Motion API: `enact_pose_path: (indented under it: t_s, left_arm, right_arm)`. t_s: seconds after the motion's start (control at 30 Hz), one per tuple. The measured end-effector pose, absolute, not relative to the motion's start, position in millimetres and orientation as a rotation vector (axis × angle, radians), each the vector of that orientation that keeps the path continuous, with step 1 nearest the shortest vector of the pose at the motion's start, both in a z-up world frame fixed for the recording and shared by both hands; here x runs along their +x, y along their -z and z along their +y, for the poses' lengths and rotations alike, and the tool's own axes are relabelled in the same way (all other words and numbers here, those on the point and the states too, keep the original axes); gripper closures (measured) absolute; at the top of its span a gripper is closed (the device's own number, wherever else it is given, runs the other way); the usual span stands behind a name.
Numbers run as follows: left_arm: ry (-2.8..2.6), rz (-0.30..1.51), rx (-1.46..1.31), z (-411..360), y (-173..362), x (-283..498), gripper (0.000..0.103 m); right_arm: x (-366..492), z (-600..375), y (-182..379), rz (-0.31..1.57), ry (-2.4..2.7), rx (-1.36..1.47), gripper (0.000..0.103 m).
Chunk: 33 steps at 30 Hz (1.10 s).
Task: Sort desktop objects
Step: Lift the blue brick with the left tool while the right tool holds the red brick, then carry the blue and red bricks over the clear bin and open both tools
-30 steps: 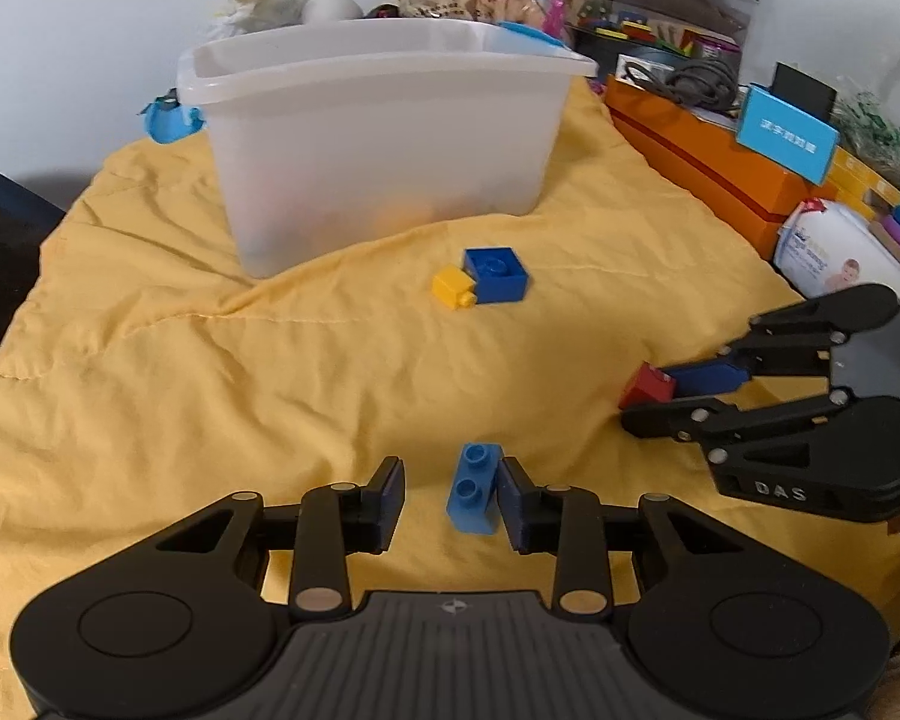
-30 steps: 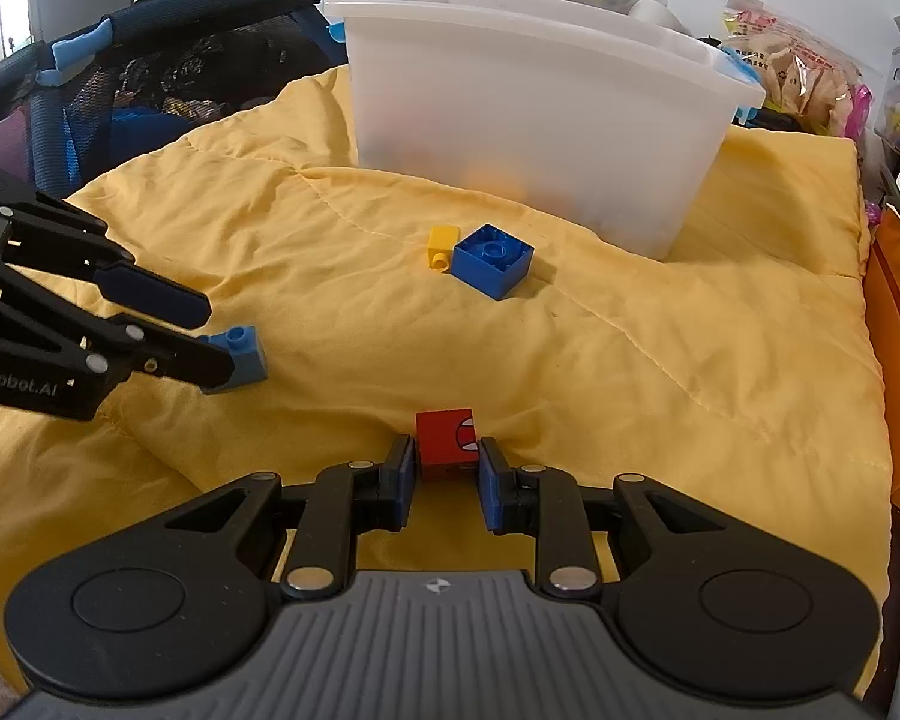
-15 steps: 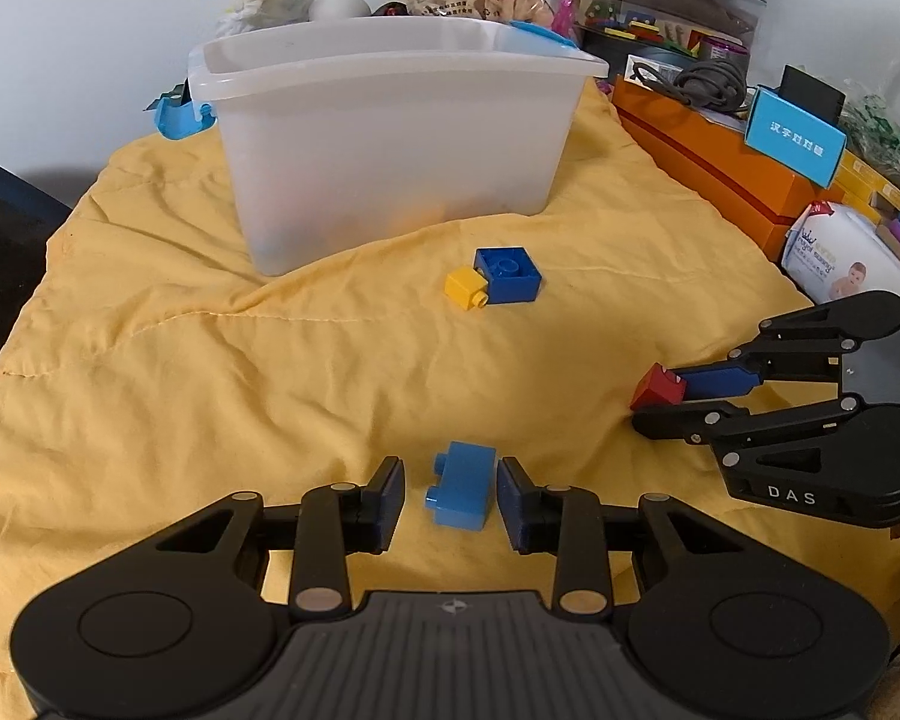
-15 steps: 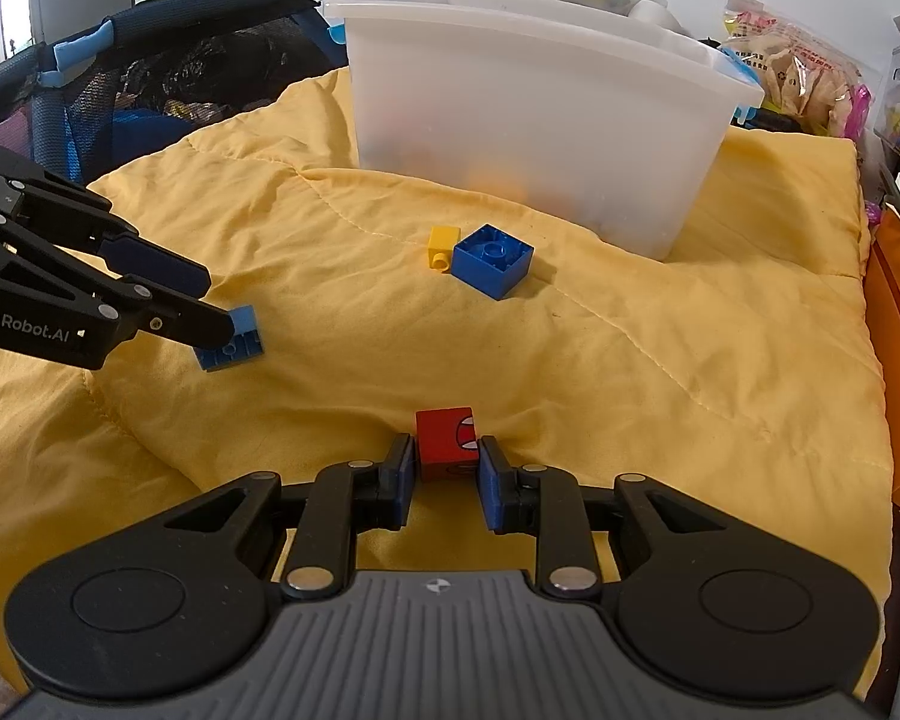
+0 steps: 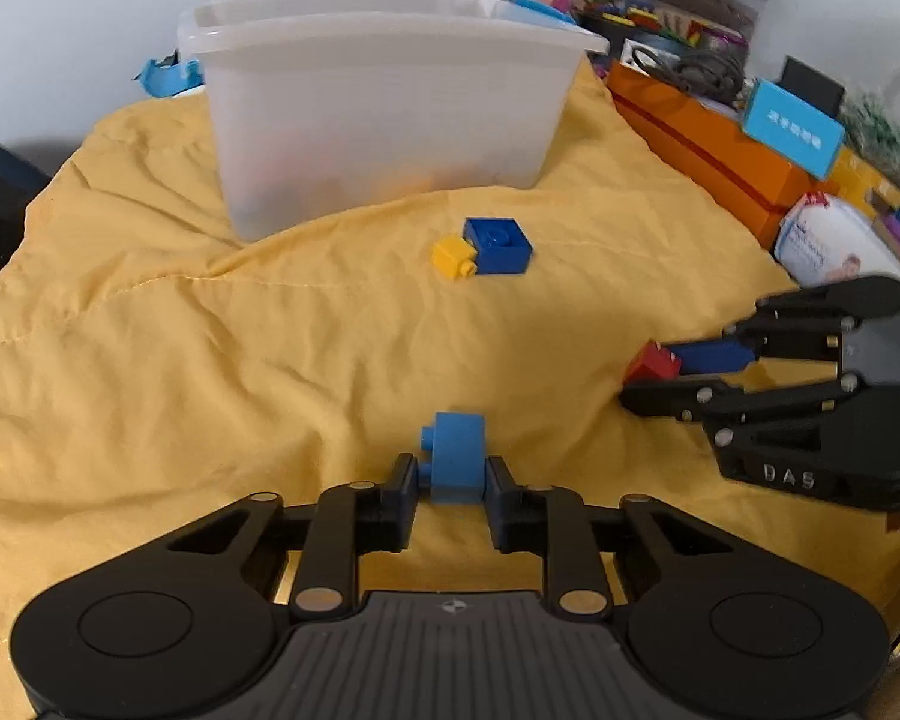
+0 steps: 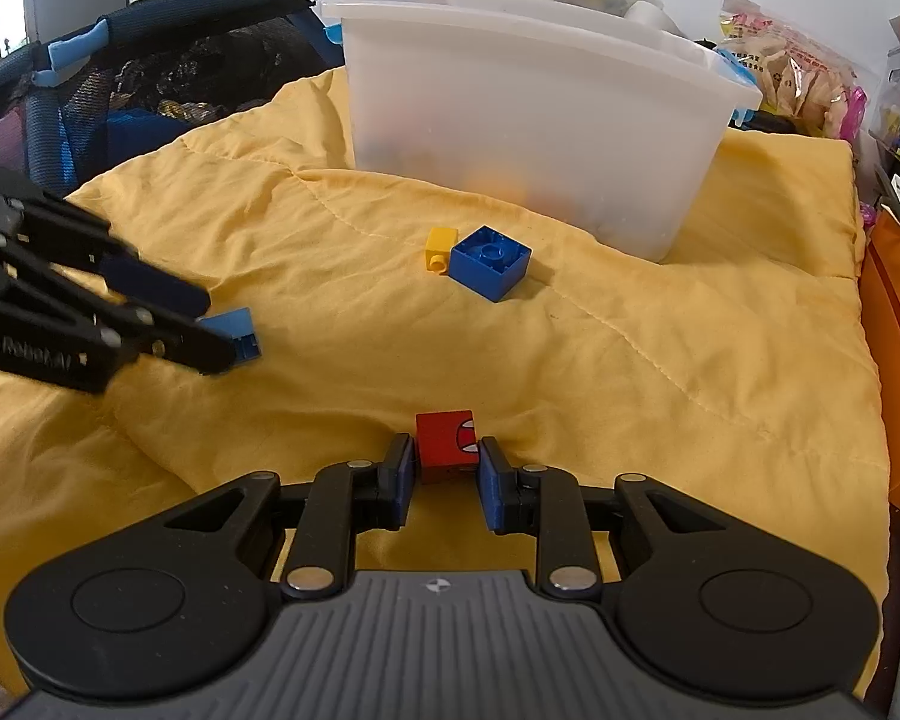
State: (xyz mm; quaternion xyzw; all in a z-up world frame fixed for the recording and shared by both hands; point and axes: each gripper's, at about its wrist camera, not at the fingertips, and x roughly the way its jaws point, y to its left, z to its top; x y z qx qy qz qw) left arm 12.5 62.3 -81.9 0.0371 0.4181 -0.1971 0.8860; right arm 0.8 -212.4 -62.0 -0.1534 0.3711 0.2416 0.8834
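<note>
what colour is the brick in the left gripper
Light blue brick, clearest in the left wrist view.

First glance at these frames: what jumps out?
The yellow quilt fills both views, with a big translucent white bin standing at its far side. Near the bottom of each view a gripper grips a brick: the left gripper, whose fingers have just been closing, on a light blue brick, the right gripper on a red brick. A yellow brick and a dark blue brick lie touching just before the bin.

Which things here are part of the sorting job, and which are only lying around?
Job: light blue brick in left gripper; red brick in right gripper; yellow brick; dark blue brick; bin.

Lying about: orange box; wipes pack; snack bag.
</note>
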Motion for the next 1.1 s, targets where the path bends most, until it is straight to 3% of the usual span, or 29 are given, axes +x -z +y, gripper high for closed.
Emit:
enact_pose_path:
  t_s: [0.27,0.47,0.83,1.0,1.1]
  left_arm:
    - [0.443,0.857,0.074,63.9,73.7,5.8,0.077]
    - [0.452,0.766,0.045,67.0,35.2,9.5,0.077]
    - [0.363,0.454,0.059,77.3,-65.1,99.1,0.077]
    - [0.281,0.505,0.096,73.0,-56.3,164.2,0.076]
    - [0.249,0.599,0.067,74.4,-39.5,183.6,0.071]
  right_arm:
    - [-1.1,-211.4,61.4,0.774,-0.511,-0.327,0.08]
    - [-4.6,-208.7,53.4,0.763,-0.514,-0.309,0.081]
    - [53.0,-207.2,-40.0,0.509,-0.454,-0.261,0.081]
    - [111.6,-195.0,-65.4,0.446,-0.393,-0.206,0.08]
    - [141.6,-183.6,-59.9,0.483,-0.369,-0.186,0.079]
